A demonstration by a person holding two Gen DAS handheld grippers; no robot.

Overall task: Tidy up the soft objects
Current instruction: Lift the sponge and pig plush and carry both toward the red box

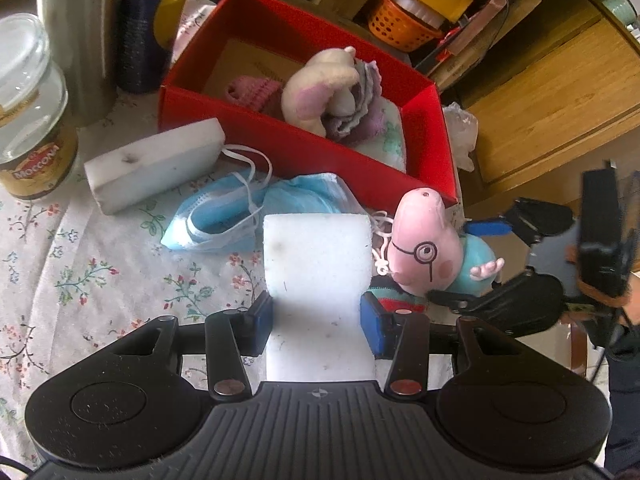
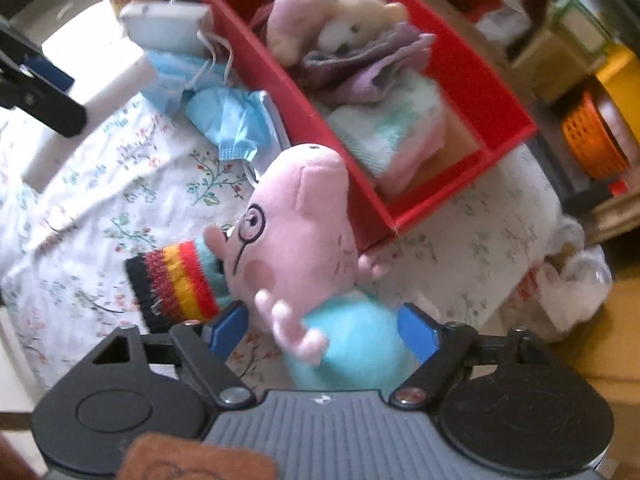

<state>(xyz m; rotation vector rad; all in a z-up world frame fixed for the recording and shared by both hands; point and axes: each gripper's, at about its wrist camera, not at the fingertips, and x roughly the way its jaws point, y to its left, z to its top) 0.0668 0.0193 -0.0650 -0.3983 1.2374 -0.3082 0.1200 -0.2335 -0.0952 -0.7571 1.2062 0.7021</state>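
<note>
- Right gripper [image 2: 322, 330] is spread, straddling the pig plush [image 2: 304, 236]'s teal belly; plush lies on the tablecloth, head toward the red box [image 2: 472, 64].
- Left gripper [image 1: 318, 320] pinches a white sponge [image 1: 318, 264].

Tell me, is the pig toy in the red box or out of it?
Out. The pig toy lies on the flowery tablecloth beside the red box, against its outer wall.

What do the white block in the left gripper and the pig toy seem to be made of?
White block: probably soft foam sponge; matte, speckled, pinched in where the left gripper squeezes it.
Pig toy: plush fabric, fuzzy nap, stitched glasses; stuffing likely.
</note>
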